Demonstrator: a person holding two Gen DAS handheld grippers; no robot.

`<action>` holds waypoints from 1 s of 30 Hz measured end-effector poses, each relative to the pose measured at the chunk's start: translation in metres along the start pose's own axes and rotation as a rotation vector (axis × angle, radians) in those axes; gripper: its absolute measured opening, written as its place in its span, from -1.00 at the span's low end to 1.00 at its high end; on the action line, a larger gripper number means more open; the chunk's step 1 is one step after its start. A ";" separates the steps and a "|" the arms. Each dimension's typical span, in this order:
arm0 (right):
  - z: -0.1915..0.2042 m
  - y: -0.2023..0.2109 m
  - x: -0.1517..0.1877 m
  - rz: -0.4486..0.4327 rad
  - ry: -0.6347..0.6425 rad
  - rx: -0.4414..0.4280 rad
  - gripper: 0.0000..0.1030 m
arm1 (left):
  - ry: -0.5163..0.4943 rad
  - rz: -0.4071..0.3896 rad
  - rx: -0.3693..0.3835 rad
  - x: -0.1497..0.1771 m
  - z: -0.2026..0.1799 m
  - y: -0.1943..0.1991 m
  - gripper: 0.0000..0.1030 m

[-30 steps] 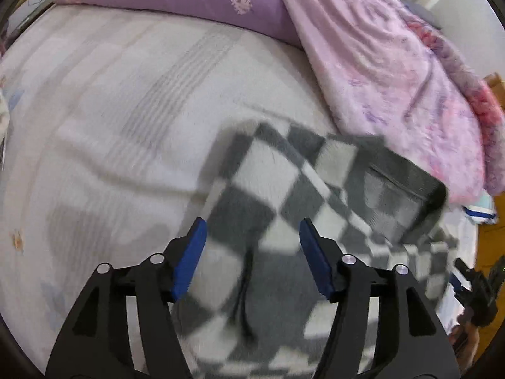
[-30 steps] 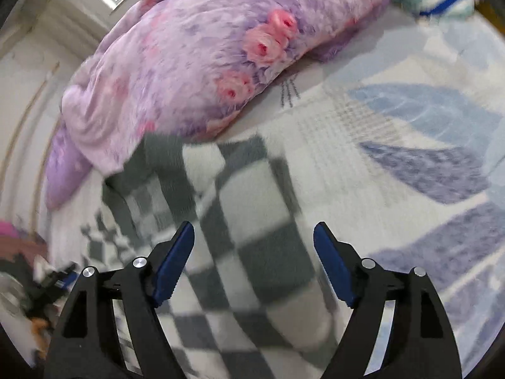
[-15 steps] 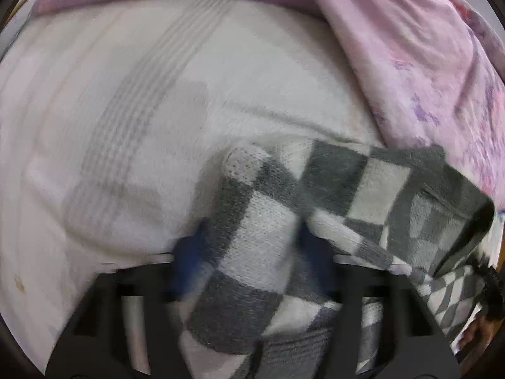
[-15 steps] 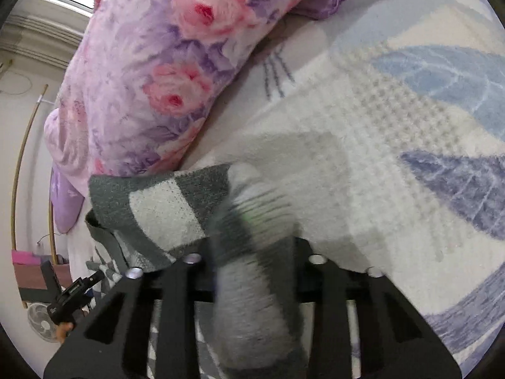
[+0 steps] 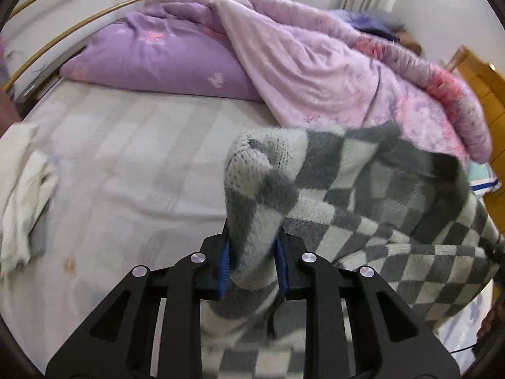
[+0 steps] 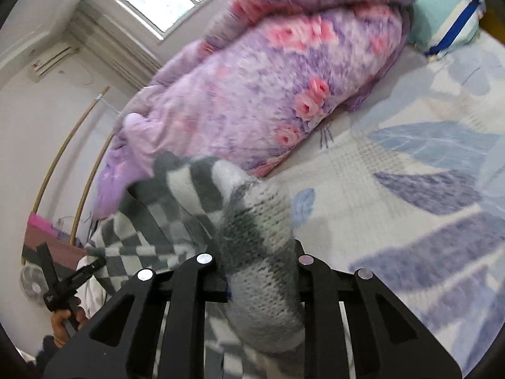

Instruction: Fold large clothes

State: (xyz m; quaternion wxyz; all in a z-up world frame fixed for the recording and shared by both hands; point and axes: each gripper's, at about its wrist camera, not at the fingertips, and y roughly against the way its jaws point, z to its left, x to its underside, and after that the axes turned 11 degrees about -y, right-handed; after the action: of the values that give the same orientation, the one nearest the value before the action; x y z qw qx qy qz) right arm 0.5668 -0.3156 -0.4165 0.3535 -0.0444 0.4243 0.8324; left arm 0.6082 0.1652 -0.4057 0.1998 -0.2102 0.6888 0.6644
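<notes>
A grey-and-white checkered knit garment (image 5: 372, 195) hangs lifted above the bed, stretched between both grippers. My left gripper (image 5: 252, 262) is shut on a bunched corner of it, which sticks up between the blue pads. My right gripper (image 6: 262, 271) is shut on the other bunched corner (image 6: 258, 221); its pads are hidden by the knit. The rest of the garment (image 6: 157, 221) sags away to the left in the right wrist view. The other hand-held gripper (image 6: 60, 281) shows at the far left there.
A purple-pink floral quilt (image 5: 331, 72) and a purple pillow (image 5: 157, 60) lie along the back of the bed. A white cloth (image 5: 25, 195) lies at the left. The sheet (image 6: 426, 189) has a blue leaf print. A teal pillow (image 6: 448, 15) lies far right.
Both grippers went from open over the flat garment to shut on its corners. They have lifted it off the bed, and the views now tilt up toward the quilt and window.
</notes>
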 end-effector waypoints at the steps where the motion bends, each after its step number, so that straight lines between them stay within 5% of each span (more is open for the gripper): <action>1: -0.002 0.016 0.008 0.001 0.000 -0.005 -0.66 | 0.011 -0.003 0.007 0.009 0.004 0.014 -0.55; 6: -0.025 0.078 0.065 0.081 -0.039 -0.023 -0.65 | 0.047 0.019 0.017 0.081 0.016 0.086 -0.55; 10: -0.046 0.098 0.117 0.186 -0.060 0.035 -0.54 | 0.108 0.115 -0.014 0.146 0.029 0.114 -0.54; 16: -0.072 0.109 0.192 0.289 -0.139 0.182 -0.24 | 0.323 0.356 -0.025 0.256 0.060 0.114 -0.53; 18: -0.082 0.120 0.213 0.287 -0.172 0.237 0.10 | 0.390 0.400 0.000 0.284 0.069 0.115 -0.49; 20: -0.088 0.136 0.238 0.278 -0.213 0.258 0.18 | 0.429 0.426 0.014 0.308 0.075 0.121 -0.42; 22: -0.099 0.153 0.255 0.252 -0.309 0.255 0.43 | 0.481 0.418 0.049 0.325 0.081 0.127 0.02; 25: -0.117 0.182 0.279 0.162 -0.510 0.192 0.55 | 0.580 0.350 0.149 0.337 0.092 0.135 0.15; 30: -0.122 0.178 0.297 0.063 -0.728 0.033 0.63 | 0.569 0.295 0.245 0.326 0.088 0.120 0.34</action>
State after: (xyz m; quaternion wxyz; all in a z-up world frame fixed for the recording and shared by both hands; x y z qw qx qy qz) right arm 0.2064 -0.3114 -0.4850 0.4565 0.2736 0.2850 0.7972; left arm 0.2704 0.2491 -0.4897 -0.0748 -0.2597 0.8146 0.5131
